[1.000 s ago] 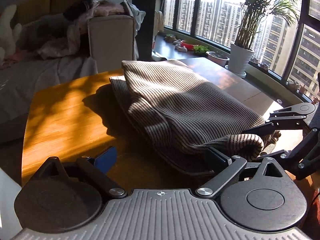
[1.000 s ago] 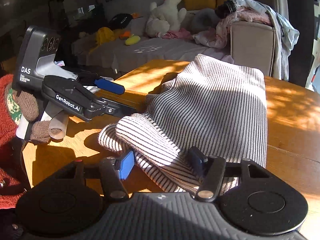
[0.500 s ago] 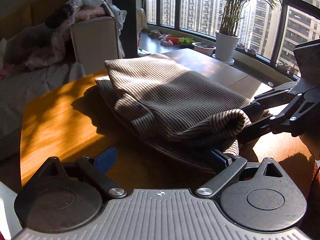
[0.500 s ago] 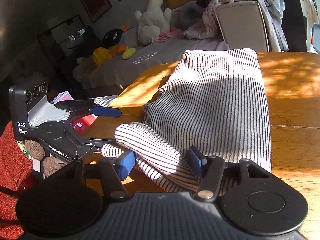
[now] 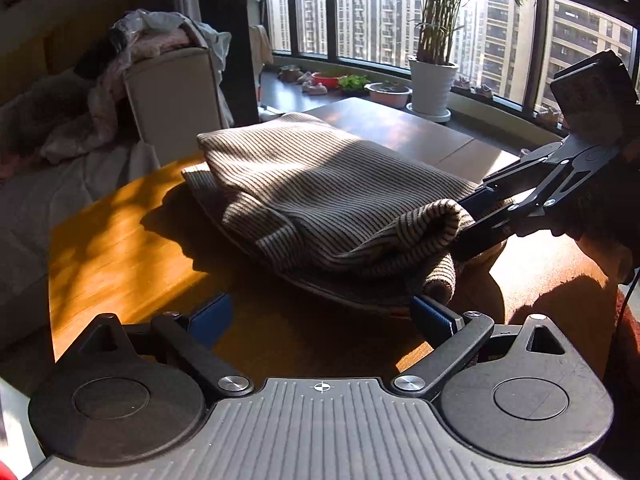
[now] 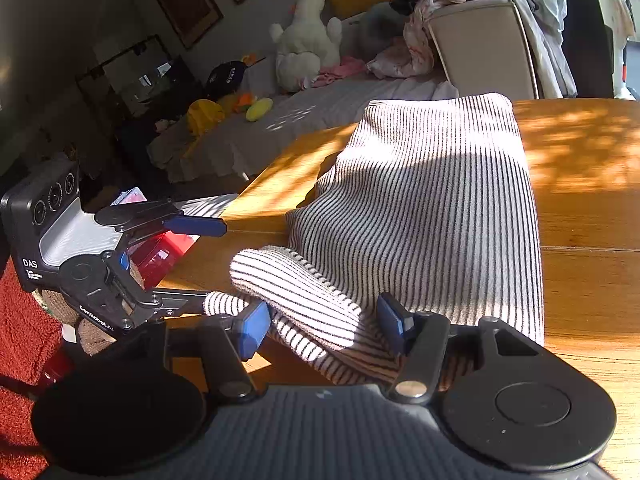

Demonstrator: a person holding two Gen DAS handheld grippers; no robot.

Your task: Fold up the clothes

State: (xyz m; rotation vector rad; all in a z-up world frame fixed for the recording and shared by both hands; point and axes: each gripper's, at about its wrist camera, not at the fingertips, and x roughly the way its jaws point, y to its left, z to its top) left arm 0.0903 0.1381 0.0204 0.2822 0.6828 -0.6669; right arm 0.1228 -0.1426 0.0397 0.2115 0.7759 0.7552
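Note:
A striped knit garment (image 5: 328, 192) lies folded on the wooden table (image 5: 120, 240), its near edge rolled into a thick hem. It also shows in the right wrist view (image 6: 432, 200). My left gripper (image 5: 324, 316) is open, its blue pads wide apart around the near hem; the lower finger goes under the roll. My right gripper (image 6: 324, 326) is open with the rolled hem lying between its blue pads (image 6: 254, 330). Each gripper shows in the other's view: the right one (image 5: 492, 216) at the hem's right end, the left one (image 6: 192, 260) at its left end.
A beige armchair (image 5: 172, 92) heaped with clothes stands beyond the table. A sofa with soft toys (image 6: 308, 40) lies farther back. A potted plant (image 5: 434, 76) stands by the windows. A red box (image 6: 160, 252) sits below the table's edge.
Both grippers have lifted the near hem edge slightly and tilted upward. The garment's near roll sits higher off the table. The jaws stay open.

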